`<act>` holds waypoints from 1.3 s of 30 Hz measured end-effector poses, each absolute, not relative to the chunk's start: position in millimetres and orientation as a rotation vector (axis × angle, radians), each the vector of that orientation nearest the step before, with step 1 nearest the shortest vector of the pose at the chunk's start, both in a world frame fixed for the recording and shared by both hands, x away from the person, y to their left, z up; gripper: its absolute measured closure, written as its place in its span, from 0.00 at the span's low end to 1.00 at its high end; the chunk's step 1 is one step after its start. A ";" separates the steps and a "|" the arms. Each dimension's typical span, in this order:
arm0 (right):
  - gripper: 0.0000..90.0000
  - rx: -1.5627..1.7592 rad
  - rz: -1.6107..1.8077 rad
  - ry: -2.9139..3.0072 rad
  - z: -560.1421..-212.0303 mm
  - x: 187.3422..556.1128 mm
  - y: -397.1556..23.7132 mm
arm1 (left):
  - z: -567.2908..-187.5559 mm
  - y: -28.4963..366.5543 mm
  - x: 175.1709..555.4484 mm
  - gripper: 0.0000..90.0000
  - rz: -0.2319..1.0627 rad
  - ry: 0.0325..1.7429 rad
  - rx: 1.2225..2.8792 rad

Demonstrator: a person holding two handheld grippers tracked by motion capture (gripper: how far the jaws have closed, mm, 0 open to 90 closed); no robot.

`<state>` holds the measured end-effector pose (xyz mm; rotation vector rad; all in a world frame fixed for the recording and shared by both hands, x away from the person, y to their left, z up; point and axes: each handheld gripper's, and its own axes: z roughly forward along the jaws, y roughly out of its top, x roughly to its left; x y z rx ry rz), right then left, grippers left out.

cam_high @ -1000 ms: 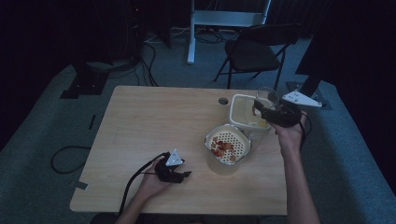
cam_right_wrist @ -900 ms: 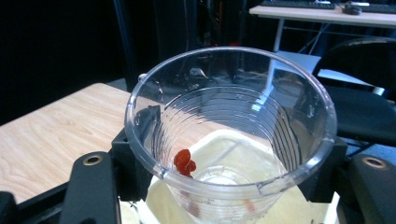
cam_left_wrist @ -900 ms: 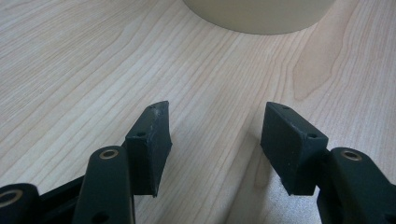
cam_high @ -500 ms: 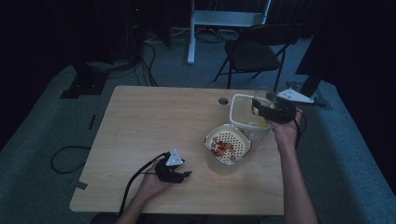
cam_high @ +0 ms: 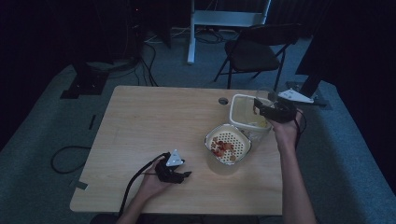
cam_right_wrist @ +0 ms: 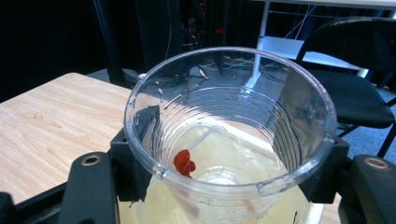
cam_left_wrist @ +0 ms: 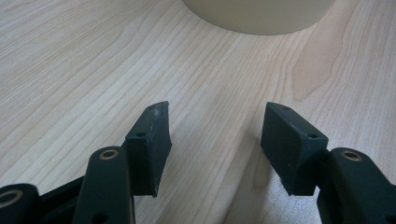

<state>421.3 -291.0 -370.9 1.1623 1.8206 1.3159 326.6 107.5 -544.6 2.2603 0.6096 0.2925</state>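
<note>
My right gripper (cam_right_wrist: pixel 231 156) is shut on a clear plastic cup (cam_right_wrist: pixel 229 107), held upright, with its pads against the cup's sides. Its jaws have just been opening a little, with the cup still between them. A red scrap (cam_right_wrist: pixel 184 163) clings inside the cup. In the high view the right gripper (cam_high: pixel 259 108) holds the cup (cam_high: pixel 263 94) above a white square container (cam_high: pixel 239 111). Beside the container stands a round strainer bowl (cam_high: pixel 228 143) with red pieces in it. My left gripper (cam_high: pixel 186 174) rests on the table, open and empty (cam_left_wrist: pixel 215 140).
The wooden table (cam_high: pixel 154 121) has a cable hole (cam_high: pixel 223 100) near its far edge. A black folding chair (cam_high: pixel 254 49) stands behind the table. The bowl's cream base (cam_left_wrist: pixel 257 14) is just ahead of the left jaws.
The right gripper with the cup has shifted slightly left over the white container. The left gripper has not moved.
</note>
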 end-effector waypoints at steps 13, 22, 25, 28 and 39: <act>0.34 1.195 1.283 1.841 -381.6 433.8 -291.9 | -544.5 107.4 325.8 0.48 0.296 0.609 2.262; 0.26 1.218 1.282 1.863 -387.0 439.3 -290.6 | -544.7 107.1 325.5 0.48 0.298 0.610 2.258; 0.18 1.215 1.290 1.865 -386.4 440.1 -289.6 | -544.6 107.3 325.7 0.48 0.297 0.609 2.261; 0.14 1.201 1.271 1.868 -384.0 440.7 -286.7 | -544.6 107.4 325.8 0.48 0.297 0.609 2.262; 0.14 1.148 1.268 1.834 -378.8 417.8 -284.7 | -544.6 107.3 325.6 0.48 0.299 0.609 2.262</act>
